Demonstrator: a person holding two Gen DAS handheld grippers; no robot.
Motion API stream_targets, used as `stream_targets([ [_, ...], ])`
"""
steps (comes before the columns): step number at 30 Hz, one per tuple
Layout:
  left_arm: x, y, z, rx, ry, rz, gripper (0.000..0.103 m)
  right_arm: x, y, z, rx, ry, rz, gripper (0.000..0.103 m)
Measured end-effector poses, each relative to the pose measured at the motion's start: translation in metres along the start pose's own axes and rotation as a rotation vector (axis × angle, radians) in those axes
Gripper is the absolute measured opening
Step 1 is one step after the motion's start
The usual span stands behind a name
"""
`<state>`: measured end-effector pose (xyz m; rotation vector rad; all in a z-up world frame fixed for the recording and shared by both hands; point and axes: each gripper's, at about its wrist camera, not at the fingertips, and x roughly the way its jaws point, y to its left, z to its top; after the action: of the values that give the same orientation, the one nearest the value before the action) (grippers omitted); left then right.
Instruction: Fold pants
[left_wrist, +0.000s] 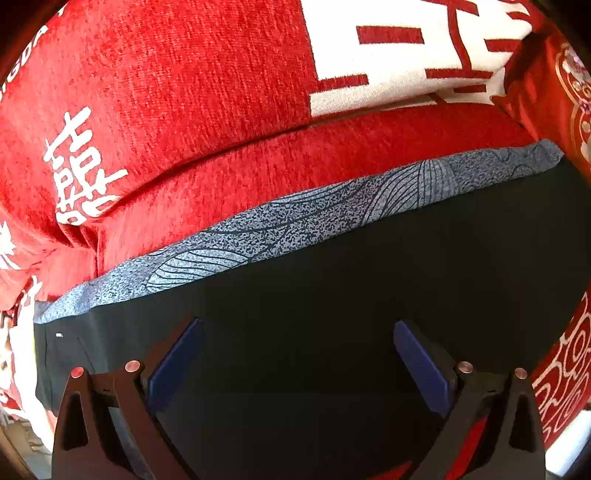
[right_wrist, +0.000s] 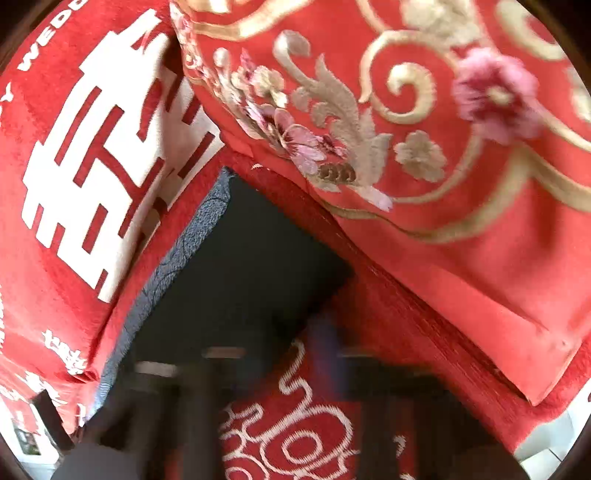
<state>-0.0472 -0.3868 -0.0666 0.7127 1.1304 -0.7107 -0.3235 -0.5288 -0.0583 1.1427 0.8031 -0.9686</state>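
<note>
The dark pants (left_wrist: 332, 288) lie flat on a red sofa seat, with a blue-grey patterned band (left_wrist: 295, 218) along their far edge. My left gripper (left_wrist: 297, 339) is open just above the dark cloth, its blue pads (left_wrist: 177, 365) wide apart and empty. In the right wrist view the pants (right_wrist: 240, 266) show as a dark patch with the patterned band (right_wrist: 184, 251) on its left. My right gripper (right_wrist: 266, 354) is blurred by motion near the pants' near edge; its jaw state cannot be read.
A red sofa back cushion (left_wrist: 184, 74) with white characters rises behind the pants. A red embroidered floral cushion (right_wrist: 406, 110) lies at the right. The red seat cover (right_wrist: 295, 424) with white swirls lies below the right gripper.
</note>
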Motion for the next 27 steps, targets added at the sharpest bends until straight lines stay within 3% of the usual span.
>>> stream_targets([
  [4,0.004,-0.004,-0.002,0.016,0.007,0.013,0.103,-0.016,0.026,0.003,-0.183,-0.069,-0.007,0.007],
  [8,0.007,0.001,-0.005,-0.026,0.006,-0.013,0.103,0.013,0.004,0.003,-0.137,0.034,-0.032,0.009],
  [10,0.008,0.002,-0.006,-0.026,0.007,-0.016,0.103,0.017,-0.001,0.001,-0.125,0.025,-0.004,0.010],
  [14,0.008,0.001,-0.006,-0.016,-0.002,-0.005,0.103,0.008,-0.005,-0.009,-0.110,0.049,-0.070,0.039],
  [22,0.007,-0.001,-0.007,-0.040,0.010,0.005,0.103,-0.008,-0.015,-0.039,-0.025,0.118,0.035,0.039],
  [27,0.007,-0.001,-0.007,-0.044,0.014,0.003,0.103,-0.004,-0.011,-0.056,-0.020,0.146,0.129,0.046],
])
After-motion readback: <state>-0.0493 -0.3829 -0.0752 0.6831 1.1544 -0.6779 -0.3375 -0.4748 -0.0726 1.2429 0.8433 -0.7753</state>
